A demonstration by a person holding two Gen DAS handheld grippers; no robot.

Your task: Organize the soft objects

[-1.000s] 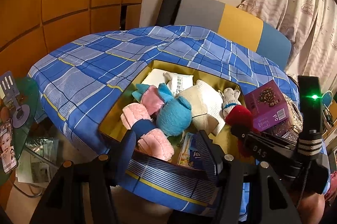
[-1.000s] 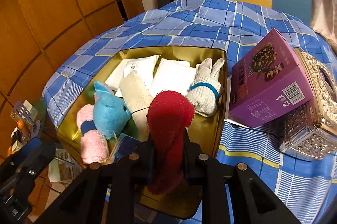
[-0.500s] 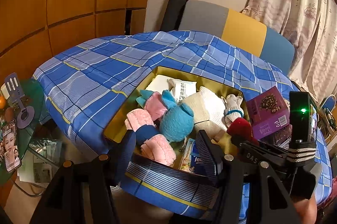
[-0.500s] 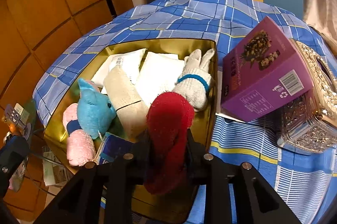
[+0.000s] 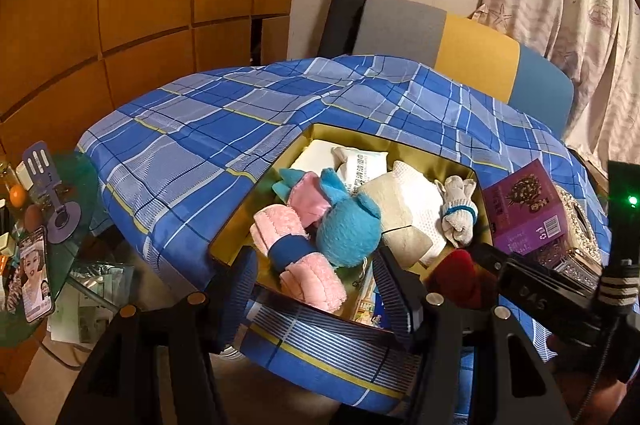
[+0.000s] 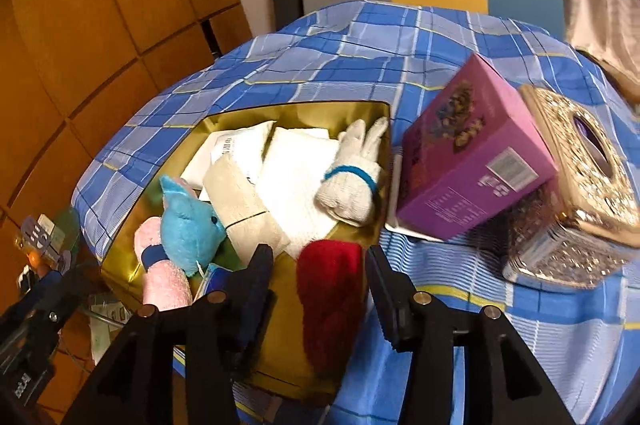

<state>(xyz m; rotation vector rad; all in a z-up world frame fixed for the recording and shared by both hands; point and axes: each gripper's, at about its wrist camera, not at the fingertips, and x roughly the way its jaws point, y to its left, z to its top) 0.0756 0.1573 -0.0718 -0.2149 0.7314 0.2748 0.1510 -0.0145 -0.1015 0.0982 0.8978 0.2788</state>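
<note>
The red plush piece (image 6: pixel 330 289) lies over the near right rim of the gold tray (image 6: pixel 294 113), between the right gripper (image 6: pixel 320 267) fingers, whose jaws have just been opening and no longer press it. Beside it in the tray lie a white rolled glove (image 6: pixel 352 185), a blue plush toy (image 6: pixel 190 225) and a pink rolled towel (image 6: pixel 162 279). The left gripper (image 5: pixel 312 277) hangs wide apart and empty at the tray's near edge on the blue plaid cloth (image 5: pixel 192 145).

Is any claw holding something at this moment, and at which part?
Nothing is held. The right claw has just been opening; the red toy lies loose between its jaws. The left claw is open, empty.
</note>
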